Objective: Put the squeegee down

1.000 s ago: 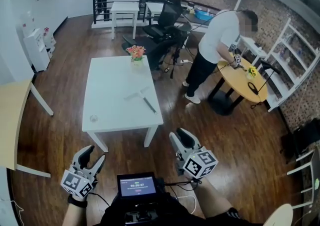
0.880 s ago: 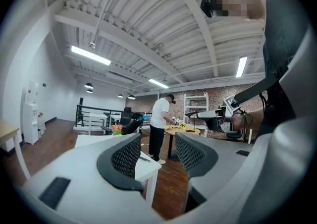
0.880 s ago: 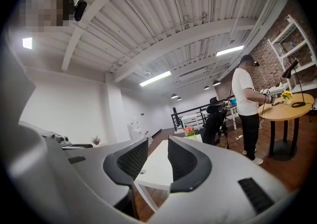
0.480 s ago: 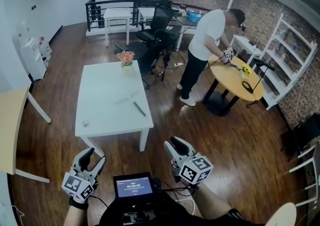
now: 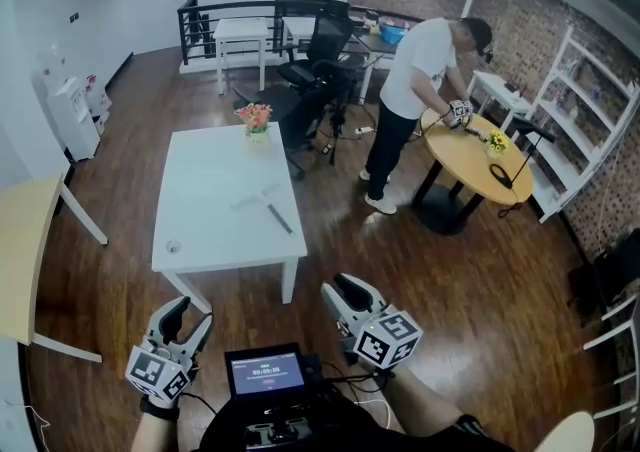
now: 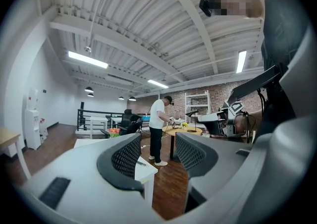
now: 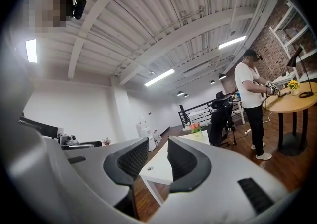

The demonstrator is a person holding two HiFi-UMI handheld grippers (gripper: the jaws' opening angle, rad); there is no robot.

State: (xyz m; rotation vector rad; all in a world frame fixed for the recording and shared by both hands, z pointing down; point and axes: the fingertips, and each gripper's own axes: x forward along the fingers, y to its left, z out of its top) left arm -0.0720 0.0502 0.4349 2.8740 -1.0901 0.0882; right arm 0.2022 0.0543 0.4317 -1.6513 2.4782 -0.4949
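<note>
Already the slim dark-handled squeegee (image 5: 277, 218) lies flat on the white square tabletop (image 5: 210, 170), so I judge it best to hold my left tongs (image 5: 188, 315) and right tongs (image 5: 338, 288) apart, empty and well clear.

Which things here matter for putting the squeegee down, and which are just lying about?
Job in hand: squeegee, already lying on the white table; left gripper and right gripper, both open and empty.

Lying about: flowers and a small round item on the same table; round wooden table with a person at it; office chair; shelves.
</note>
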